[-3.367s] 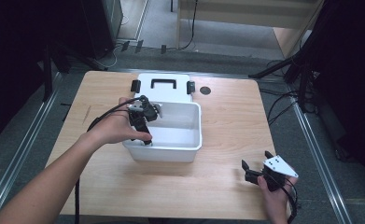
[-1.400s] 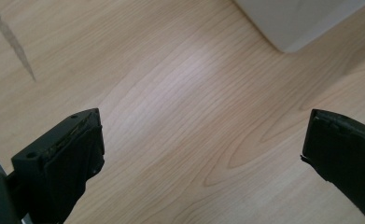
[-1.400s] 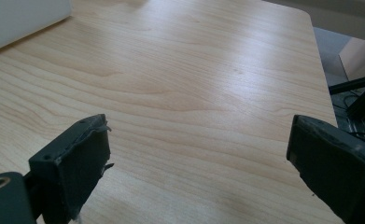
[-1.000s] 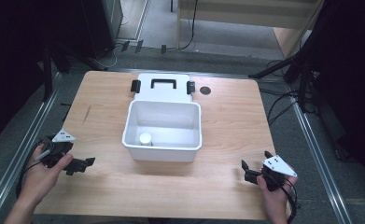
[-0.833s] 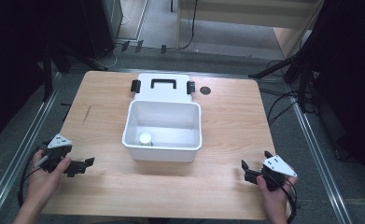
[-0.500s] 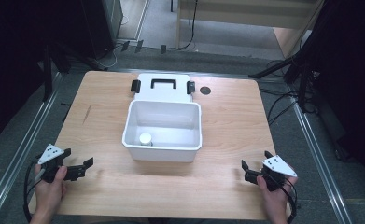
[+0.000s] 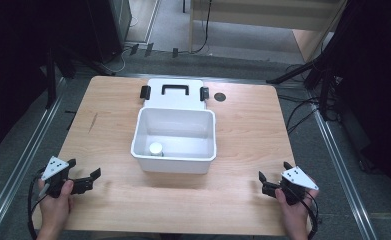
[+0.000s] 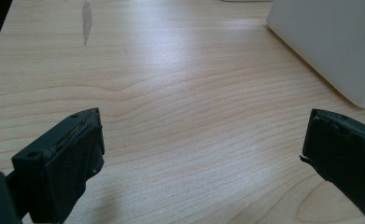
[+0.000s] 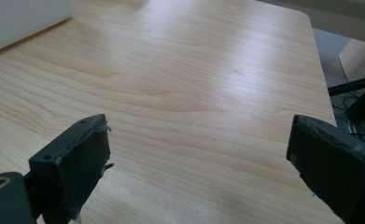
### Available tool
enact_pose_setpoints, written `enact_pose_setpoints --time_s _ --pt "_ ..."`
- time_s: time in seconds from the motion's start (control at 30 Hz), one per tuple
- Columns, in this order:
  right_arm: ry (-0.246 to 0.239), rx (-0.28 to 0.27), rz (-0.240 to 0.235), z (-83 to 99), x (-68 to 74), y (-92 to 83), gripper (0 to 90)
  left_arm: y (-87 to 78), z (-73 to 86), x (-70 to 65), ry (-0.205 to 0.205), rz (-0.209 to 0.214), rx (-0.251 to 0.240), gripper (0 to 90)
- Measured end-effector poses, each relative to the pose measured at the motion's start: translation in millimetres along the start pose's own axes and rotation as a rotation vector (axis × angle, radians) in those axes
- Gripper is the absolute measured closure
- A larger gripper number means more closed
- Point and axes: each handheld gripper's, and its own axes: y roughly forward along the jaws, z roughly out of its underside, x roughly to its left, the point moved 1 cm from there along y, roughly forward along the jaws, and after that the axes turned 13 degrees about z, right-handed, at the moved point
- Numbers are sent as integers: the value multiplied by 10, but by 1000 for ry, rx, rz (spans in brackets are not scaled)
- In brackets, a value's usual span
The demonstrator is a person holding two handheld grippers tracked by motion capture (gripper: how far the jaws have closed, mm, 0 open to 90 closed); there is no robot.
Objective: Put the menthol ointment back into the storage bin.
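So the small white cup (image 7: pixel 156 149) now sits inside the white bin (image 7: pixel 174 161), near its front-left corner; left gripper (image 7: pixel 84 180) has pulled back to the table's (image 7: pixel 243 125) front-left corner, jaws spread, empty; right gripper (image 7: pixel 274 179) rests front-right, spread too; drop-off looks done.

right gripper (image 9: pixel 199 163) | jaws wide apart (empty) | over table (image 9: pixel 208 74) | box (image 9: pixel 21 21) corner top-left

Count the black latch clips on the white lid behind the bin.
2. One black latch clip sits at the left end of the flat white plastic lid; the other black latch clip sits at its right end. The lid's near edge is hidden by the white plastic bin.
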Motion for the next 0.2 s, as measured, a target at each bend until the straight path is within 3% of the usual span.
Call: enact_pose_setpoints --time_s 0.2 --pt "4 -3 -2 1 -5 -2 63 3 -3 15 -17 -1 -7 0"
